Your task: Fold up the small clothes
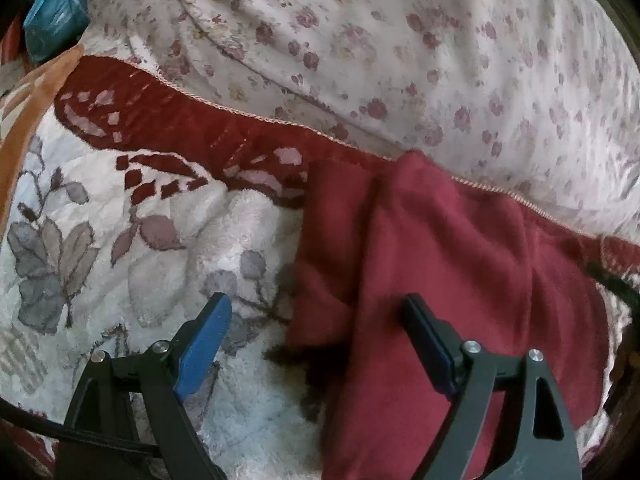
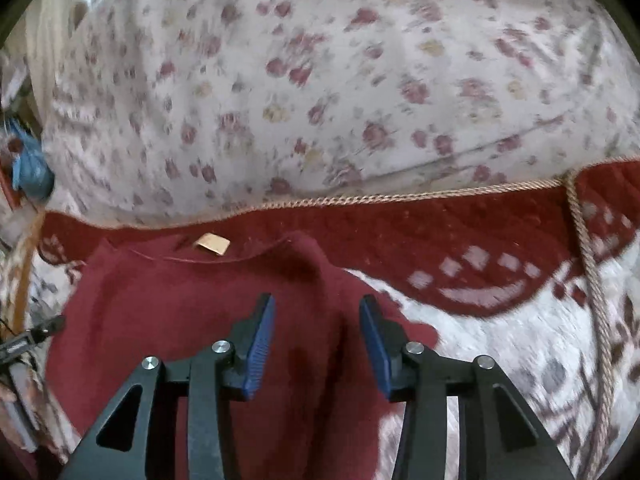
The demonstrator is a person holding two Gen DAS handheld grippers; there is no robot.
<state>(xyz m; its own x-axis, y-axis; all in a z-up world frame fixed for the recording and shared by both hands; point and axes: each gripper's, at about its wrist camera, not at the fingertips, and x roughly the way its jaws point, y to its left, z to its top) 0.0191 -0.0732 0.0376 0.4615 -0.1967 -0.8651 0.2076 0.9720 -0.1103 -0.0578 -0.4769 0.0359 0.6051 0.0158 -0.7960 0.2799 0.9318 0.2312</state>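
Red garment (image 1: 440, 260) flat on blanket (image 1: 160, 240), likely mid-fold; left gripper (image 1: 316, 320) spread wide straddling edge, right gripper (image 2: 316, 320) half-spread above cloth, neither grasping.

A bed carries everything, covered by a white fleece blanket (image 1: 132, 248) with grey leaf motifs and a dark red border. A dark red garment (image 2: 192, 304) lies flat on the blanket at lower centre. A floral quilt (image 1: 400, 40) fills the upper frame, overlapping the border.
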